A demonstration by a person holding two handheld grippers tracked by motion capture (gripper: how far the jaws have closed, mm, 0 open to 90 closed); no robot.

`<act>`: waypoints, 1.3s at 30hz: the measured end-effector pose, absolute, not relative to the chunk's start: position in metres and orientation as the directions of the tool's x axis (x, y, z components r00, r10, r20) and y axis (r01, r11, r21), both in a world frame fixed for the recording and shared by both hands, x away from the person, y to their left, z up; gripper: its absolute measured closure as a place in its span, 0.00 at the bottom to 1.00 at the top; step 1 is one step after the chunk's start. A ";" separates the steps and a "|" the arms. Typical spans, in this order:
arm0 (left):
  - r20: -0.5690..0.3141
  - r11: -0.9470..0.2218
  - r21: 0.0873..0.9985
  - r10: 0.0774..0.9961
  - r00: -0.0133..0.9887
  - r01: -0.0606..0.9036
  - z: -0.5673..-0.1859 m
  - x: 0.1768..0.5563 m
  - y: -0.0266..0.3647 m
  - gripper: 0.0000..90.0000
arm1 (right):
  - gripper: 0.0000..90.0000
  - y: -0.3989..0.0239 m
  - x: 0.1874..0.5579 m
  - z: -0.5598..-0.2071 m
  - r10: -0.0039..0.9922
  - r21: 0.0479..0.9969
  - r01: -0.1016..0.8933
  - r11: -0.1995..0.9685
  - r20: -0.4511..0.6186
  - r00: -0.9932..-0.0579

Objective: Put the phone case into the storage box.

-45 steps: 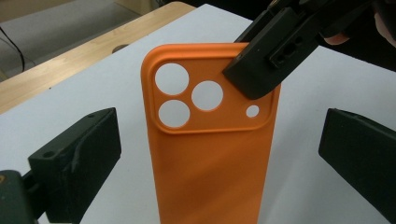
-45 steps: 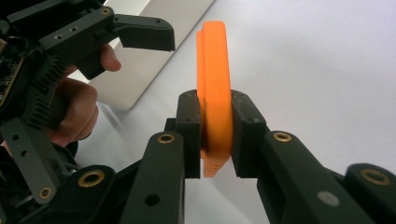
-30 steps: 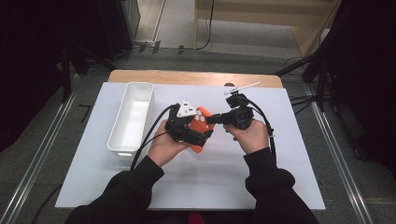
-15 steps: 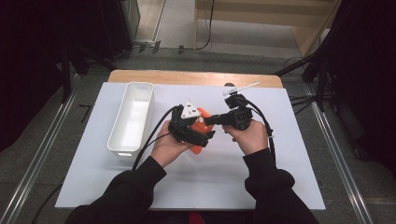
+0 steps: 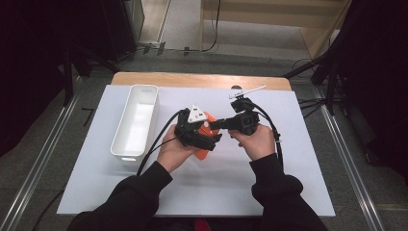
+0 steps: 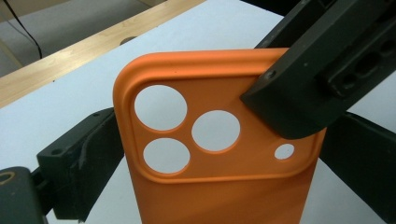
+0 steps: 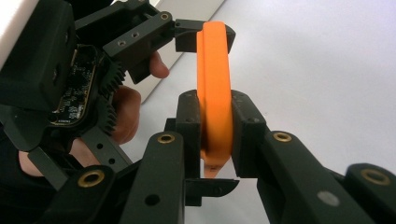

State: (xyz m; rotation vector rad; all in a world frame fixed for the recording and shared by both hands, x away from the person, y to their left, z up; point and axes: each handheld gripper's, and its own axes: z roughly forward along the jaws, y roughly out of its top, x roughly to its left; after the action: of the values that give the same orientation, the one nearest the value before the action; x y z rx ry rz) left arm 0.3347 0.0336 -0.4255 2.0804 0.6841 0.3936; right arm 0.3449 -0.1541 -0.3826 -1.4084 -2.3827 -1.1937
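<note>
Both my grippers clamped the orange case right of the bin; binning it seemingly remained undone.

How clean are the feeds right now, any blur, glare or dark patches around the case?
High view: table bright, surroundings dark, case small and soft. Left gripper view: case sharp, evenly lit, no glare. Right gripper view: case edge crisp, nearest tool parts slightly soft.
</note>
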 end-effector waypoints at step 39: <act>-0.004 -0.456 0.817 0.608 0.794 0.353 -0.419 0.334 0.040 0.18 | 0.64 -0.162 0.333 -0.365 0.662 0.637 0.729 0.252 0.436 -0.610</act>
State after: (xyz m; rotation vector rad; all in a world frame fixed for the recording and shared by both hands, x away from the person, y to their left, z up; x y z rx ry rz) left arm 0.3342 0.0397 -0.4189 2.0920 0.7111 0.3633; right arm 0.3326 -0.1616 -0.3647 -1.3490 -2.4222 -1.3029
